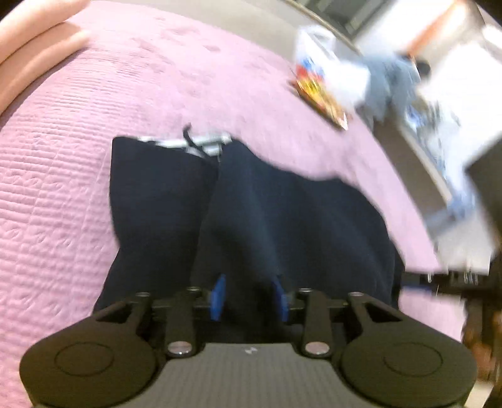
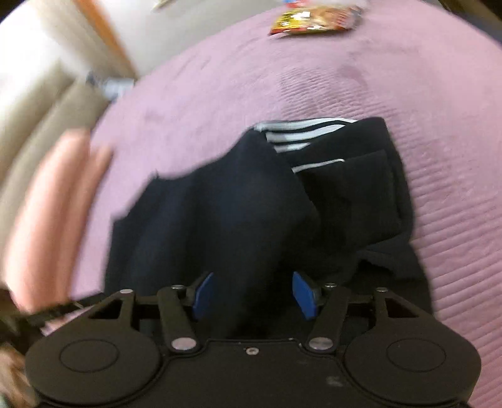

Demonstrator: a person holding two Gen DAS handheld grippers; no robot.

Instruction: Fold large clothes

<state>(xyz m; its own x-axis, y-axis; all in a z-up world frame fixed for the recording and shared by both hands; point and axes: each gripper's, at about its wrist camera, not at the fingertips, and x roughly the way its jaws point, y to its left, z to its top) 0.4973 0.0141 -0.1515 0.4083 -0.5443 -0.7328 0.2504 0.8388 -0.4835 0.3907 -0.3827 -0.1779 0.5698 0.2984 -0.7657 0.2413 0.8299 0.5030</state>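
Both the left gripper [image 1: 249, 296] and right gripper [image 2: 252, 295] are clamped on the dark garment [image 2: 238, 201], half-folded on the pink bedspread [image 2: 423, 94], leaving further folds.

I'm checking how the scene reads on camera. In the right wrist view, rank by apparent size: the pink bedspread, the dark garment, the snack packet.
1. pink bedspread, fills most of the view.
2. dark garment, large, partly because it is near the camera, with fabric between the right gripper fingers.
3. snack packet, smallest, though it lies farthest away.
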